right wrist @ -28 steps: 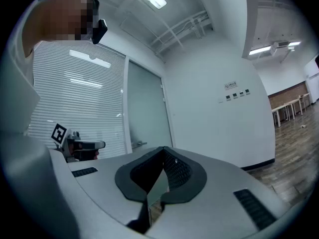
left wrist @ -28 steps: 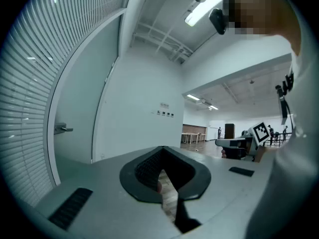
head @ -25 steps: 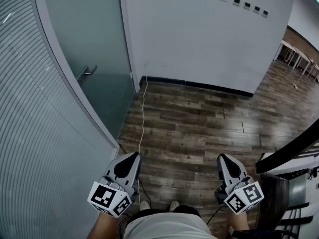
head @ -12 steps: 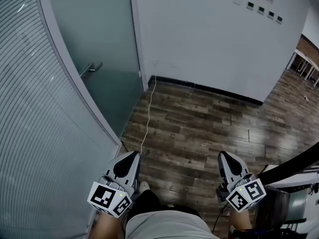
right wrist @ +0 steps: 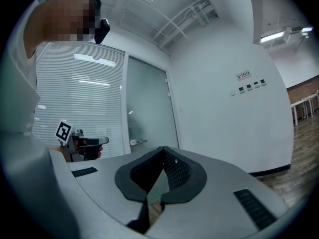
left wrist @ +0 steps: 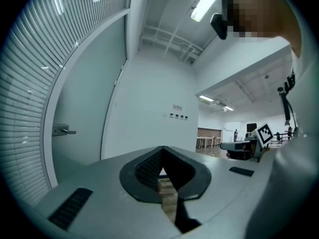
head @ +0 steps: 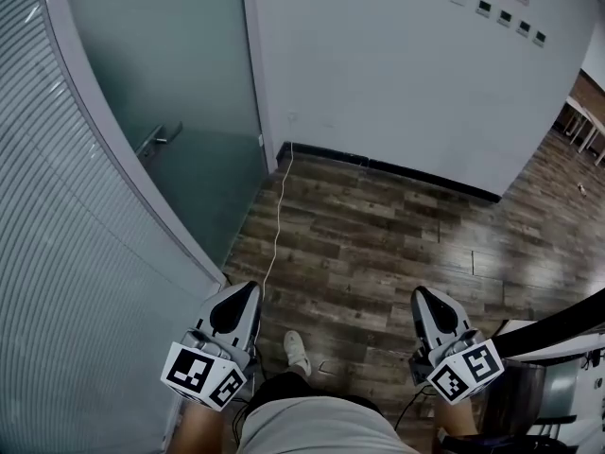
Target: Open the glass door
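Note:
The frosted glass door stands at the upper left of the head view, with a metal lever handle on it. My left gripper is held low, level and shut, with nothing between its jaws; the door lies well ahead of it and to its left. My right gripper is also shut and empty, out over the wood floor. The left gripper view has the left gripper with the handle far off at the left. The right gripper view has the right gripper and the handle beyond it.
A curved slatted partition runs along the left beside the door. A white wall with a dark baseboard closes the far side. A white cable trails over the wood floor. A dark desk edge is at the right. My shoe is between the grippers.
The person has stepped forward; the wall and door have drawn nearer and a shoe now shows ahead. Both grippers moved along with the body and stayed shut.

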Demonstrator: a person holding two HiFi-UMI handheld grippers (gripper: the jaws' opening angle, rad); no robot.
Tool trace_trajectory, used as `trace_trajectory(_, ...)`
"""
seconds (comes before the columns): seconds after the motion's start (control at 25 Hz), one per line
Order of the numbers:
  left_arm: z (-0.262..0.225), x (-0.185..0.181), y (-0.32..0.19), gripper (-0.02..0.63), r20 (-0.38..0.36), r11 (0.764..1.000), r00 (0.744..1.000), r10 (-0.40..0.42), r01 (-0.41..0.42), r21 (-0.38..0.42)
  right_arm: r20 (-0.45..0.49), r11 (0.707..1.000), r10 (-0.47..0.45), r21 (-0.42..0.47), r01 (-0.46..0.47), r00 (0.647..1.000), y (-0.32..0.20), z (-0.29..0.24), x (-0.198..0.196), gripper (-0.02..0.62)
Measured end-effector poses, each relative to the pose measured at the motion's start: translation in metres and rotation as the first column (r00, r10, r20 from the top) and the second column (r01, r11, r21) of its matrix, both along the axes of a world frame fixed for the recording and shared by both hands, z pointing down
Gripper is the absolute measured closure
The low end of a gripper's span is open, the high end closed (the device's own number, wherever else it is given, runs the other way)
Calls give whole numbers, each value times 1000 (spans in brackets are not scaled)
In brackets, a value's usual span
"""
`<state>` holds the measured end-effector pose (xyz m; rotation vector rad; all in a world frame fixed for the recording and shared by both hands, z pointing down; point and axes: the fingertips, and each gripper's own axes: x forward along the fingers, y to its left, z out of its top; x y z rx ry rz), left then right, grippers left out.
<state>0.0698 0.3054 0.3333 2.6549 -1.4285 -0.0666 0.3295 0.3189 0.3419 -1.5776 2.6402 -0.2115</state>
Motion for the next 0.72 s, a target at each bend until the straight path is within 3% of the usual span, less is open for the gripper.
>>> trace_trajectory(0.32,-8,-14,-101,606,11,1000,1000,28,-28,-4,17,1000,24,-12,-24,1000,-96,-5,-16,594)
trace_trajectory(0.72,-6,-64,-204,606,12,1000,1000,-15,15,-5,8,1000,-17,-4,17,1000,-209,-12,-66,594)
